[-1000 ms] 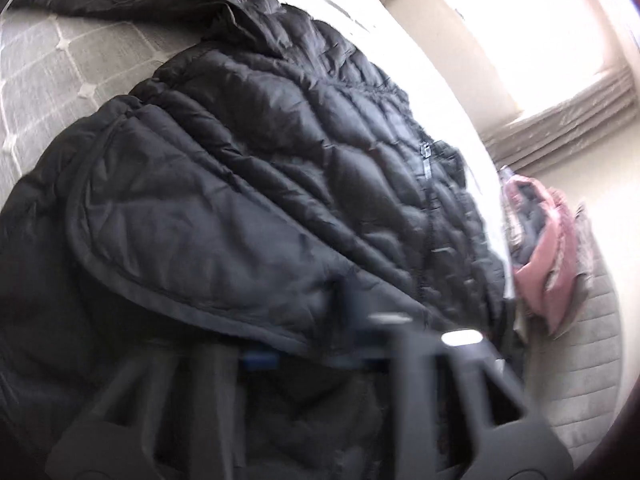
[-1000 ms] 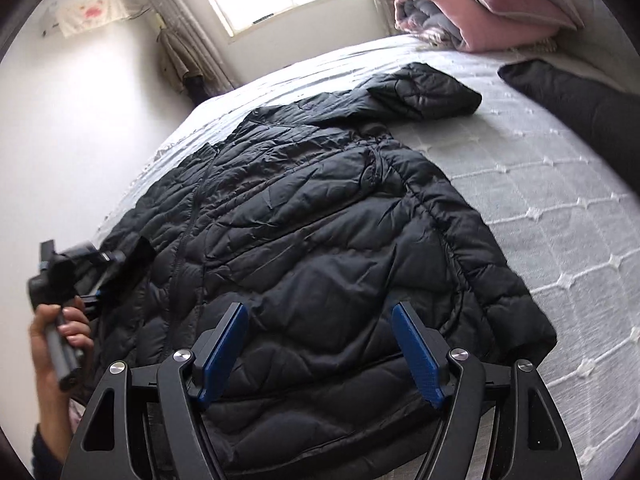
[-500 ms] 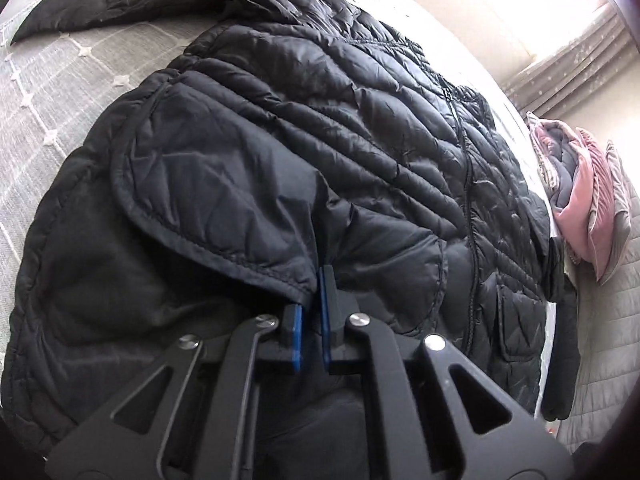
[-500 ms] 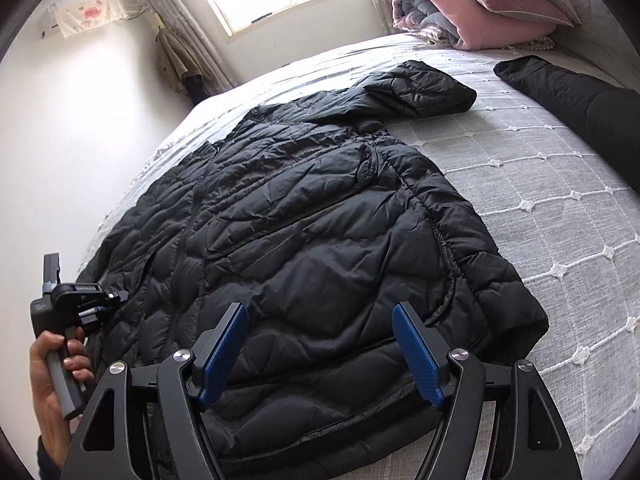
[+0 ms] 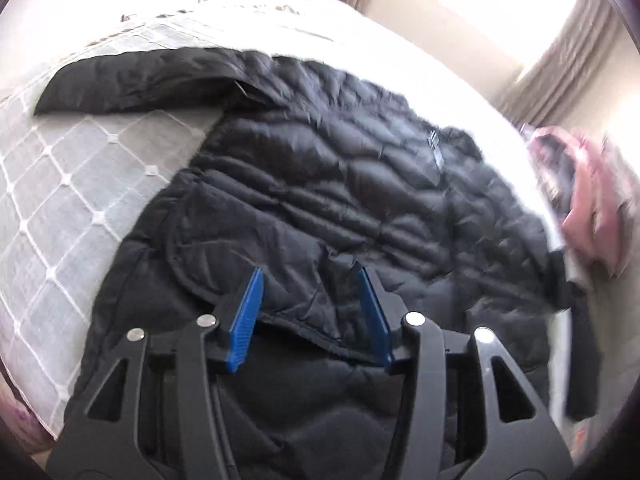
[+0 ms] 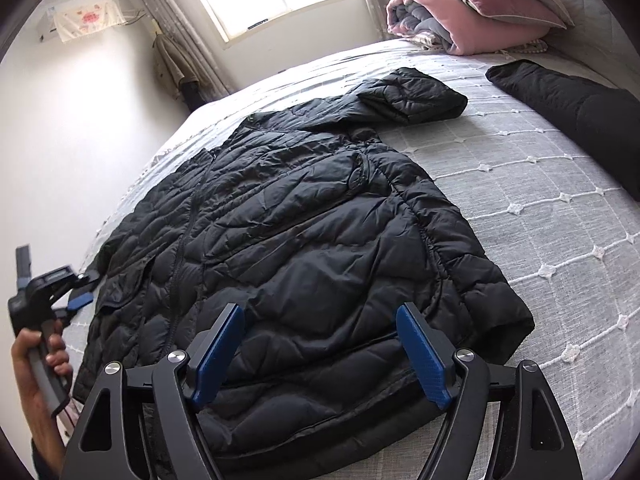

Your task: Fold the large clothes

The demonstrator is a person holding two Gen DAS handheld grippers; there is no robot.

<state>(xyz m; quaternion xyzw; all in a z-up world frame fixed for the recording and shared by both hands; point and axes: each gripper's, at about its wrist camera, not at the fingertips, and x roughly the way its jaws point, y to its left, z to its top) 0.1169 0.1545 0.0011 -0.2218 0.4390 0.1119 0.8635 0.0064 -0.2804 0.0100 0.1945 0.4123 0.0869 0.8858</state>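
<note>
With both my left gripper (image 5: 310, 312) and right gripper (image 6: 320, 354) agape and empty, I judged the jacket's (image 6: 304, 240) twelve-o'clock sleeve (image 6: 412, 96) wanted folding inward squarely.

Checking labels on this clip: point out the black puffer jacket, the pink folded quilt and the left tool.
black puffer jacket (image 6: 304, 240), right wrist view, on its quilted front panel.
pink folded quilt (image 6: 464, 20), right wrist view, on its pink outer layer.
left tool (image 5: 311, 312), left wrist view, midway between its blue fingertips.

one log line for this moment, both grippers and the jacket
left gripper: open, over folded sleeve | right gripper: open, over hem | black puffer jacket: flat on bed
</note>
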